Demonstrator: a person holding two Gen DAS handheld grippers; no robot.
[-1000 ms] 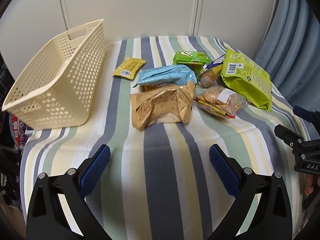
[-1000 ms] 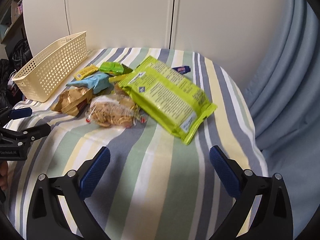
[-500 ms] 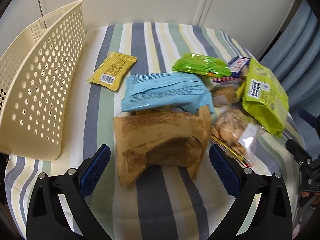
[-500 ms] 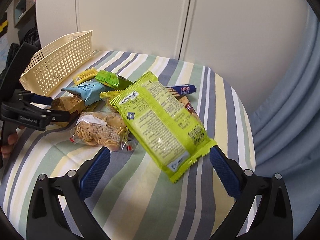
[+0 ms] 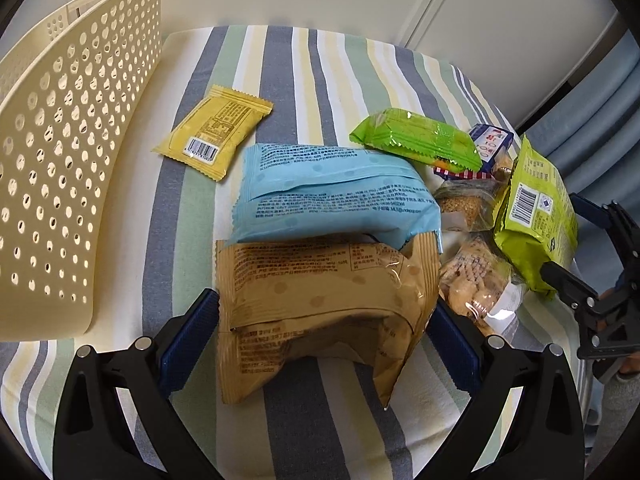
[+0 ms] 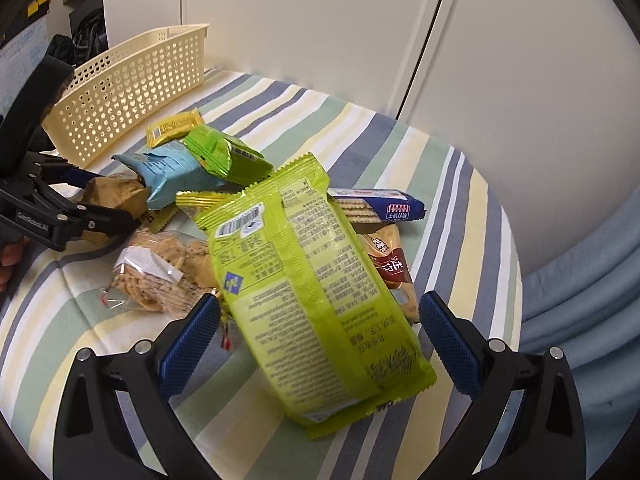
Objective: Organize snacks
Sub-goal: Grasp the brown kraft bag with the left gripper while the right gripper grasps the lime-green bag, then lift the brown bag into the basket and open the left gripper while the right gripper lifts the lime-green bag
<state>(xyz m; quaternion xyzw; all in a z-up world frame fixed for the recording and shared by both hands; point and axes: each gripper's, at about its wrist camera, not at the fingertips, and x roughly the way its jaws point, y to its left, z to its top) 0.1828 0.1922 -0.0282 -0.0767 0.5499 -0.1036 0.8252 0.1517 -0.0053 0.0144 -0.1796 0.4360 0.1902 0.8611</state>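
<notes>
Closing your right hand-held gripper [image 6: 319, 334] on the big lime-green bag [image 6: 308, 280], at twelve o'clock between its wide-open fingers, may drag the biscuit packs beneath off the desk [image 6: 460, 216]. Your left hand-held gripper [image 5: 323, 338], equally wide and empty, straddles the crumpled brown bag [image 5: 316, 308]; pinching its loose film risks slipping. Both point forward, low; the basket [image 5: 68, 168] sits at ten o'clock.
</notes>
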